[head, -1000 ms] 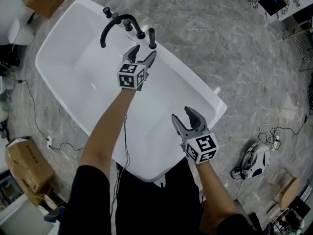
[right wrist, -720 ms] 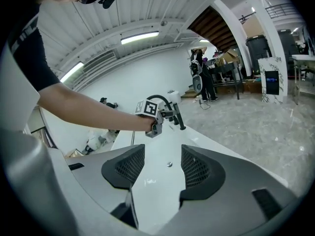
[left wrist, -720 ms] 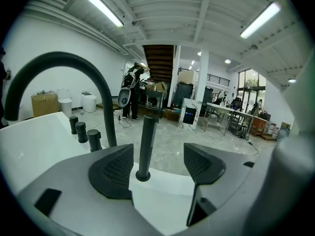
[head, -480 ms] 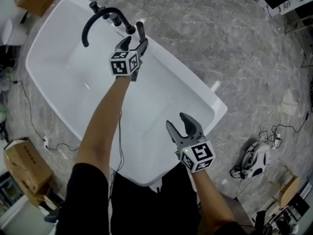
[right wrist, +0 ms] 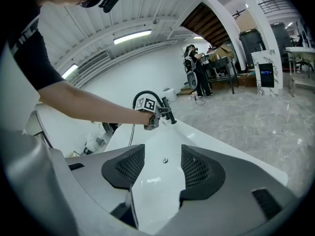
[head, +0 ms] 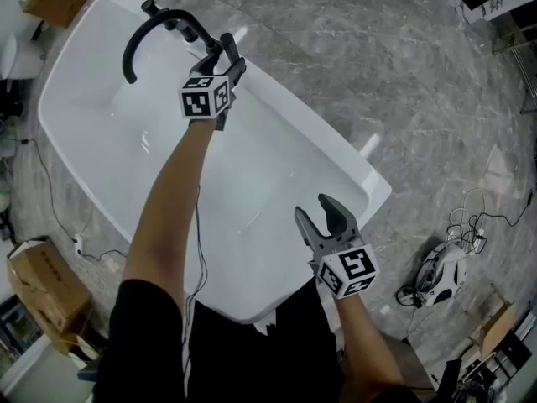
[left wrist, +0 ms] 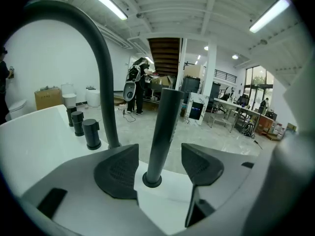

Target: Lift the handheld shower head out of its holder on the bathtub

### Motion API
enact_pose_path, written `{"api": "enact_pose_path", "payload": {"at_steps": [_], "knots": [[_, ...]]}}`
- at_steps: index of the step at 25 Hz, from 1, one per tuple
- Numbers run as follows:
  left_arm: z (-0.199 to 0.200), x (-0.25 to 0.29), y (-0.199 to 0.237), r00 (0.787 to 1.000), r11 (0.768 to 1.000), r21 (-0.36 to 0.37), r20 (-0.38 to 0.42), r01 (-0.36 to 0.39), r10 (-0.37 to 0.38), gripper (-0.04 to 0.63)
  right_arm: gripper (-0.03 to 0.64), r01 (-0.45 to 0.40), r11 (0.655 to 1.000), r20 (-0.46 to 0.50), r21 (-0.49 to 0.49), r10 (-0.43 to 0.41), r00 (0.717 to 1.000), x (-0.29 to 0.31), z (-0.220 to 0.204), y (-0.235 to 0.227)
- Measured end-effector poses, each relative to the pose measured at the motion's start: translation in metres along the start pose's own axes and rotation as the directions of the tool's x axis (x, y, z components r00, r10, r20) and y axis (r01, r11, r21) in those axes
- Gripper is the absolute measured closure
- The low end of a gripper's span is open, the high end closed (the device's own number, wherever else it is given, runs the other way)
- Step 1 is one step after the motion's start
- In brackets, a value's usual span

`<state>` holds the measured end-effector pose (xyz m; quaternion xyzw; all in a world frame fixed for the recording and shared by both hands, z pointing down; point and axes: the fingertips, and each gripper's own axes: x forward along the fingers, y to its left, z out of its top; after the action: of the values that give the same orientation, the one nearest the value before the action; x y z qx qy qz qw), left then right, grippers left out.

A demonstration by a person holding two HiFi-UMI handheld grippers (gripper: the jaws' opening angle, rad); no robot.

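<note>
On the left gripper (left wrist: 158, 154) the fingers (left wrist: 118, 173) are apart and closing. One sits on each side of the handheld shower head (left wrist: 165, 127), pads not on it yet (slivers of gap both sides, the right one slightly wider). The shower head is a dark upright wand seated in its holder (left wrist: 151, 180), a round socket in the bathtub (head: 336, 154) rim. So this is pre-grasp, and the lift is not yet begun.

How to do it well, my read:
- Centre before clamping. The wand looks a touch nearer the left pad, so nudge over until both pads land together; otherwise it gets shoved sideways in the socket.
- The grip point is low, near the socket. The wand is smooth and round, so clamp firmly with the mesh pads square on it, or it may slip or twist.
- Pull along the wand's axis, straight up out of the holder. Tilting it while seated likely binds.
- The faucet spout (left wrist: 98, 68) arches just beside on the left, with the knobs (left wrist: 91, 134) beyond it. Keep the lift clear of the arch.
- A hose probably trails below the rim (none visible), so expect some drag.

The right gripper (head: 323, 221) hangs over the near end of the bathtub, well apart from the holder. Its fingers are apart with nothing between them. It has no job in this step, so keep it clear.
</note>
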<state>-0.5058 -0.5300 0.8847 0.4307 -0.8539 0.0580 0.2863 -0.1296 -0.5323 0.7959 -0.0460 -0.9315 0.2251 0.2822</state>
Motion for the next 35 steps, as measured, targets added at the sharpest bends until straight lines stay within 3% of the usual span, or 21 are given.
{"api": "enact_pose_path", "payload": {"at_steps": [8, 11, 17, 23, 31, 35], "knots": [[-0.002, 0.016, 0.012, 0.999, 0.999, 0.016, -0.027, -0.03, 0.03, 0.375, 0.414, -0.016, 1.0, -0.064, -0.011, 0.015, 0.998, -0.005, -0.024, 0.009], [0.0, 0.017, 0.012, 0.999, 0.997, 0.064, -0.028, -0.037, 0.039, 0.476, 0.414, -0.025, 1.0, -0.072, -0.014, 0.024, 0.997, -0.008, -0.027, 0.012], [-0.001, 0.013, 0.005, 0.998, 0.997, 0.074, -0.056, -0.018, 0.022, 0.479, 0.416, -0.026, 0.999, -0.068, -0.027, 0.024, 0.997, -0.009, -0.021, 0.017], [0.018, -0.017, 0.015, 0.999, 0.999, 0.022, 0.01, -0.032, 0.031, 0.48, 0.416, -0.05, 0.998, -0.066, -0.032, 0.047, 0.997, -0.016, -0.004, 0.036], [0.062, -0.072, 0.005, 0.997, 0.997, 0.077, 0.073, 0.001, -0.006, 0.48, 0.416, -0.054, 0.996, -0.029, -0.07, 0.052, 0.998, -0.034, 0.03, 0.07], [0.095, -0.104, -0.002, 0.995, 0.995, 0.103, 0.1, 0.016, -0.027, 0.48, 0.416, -0.018, 0.999, 0.021, -0.048, 0.019, 1.0, -0.049, 0.048, 0.083]]}}
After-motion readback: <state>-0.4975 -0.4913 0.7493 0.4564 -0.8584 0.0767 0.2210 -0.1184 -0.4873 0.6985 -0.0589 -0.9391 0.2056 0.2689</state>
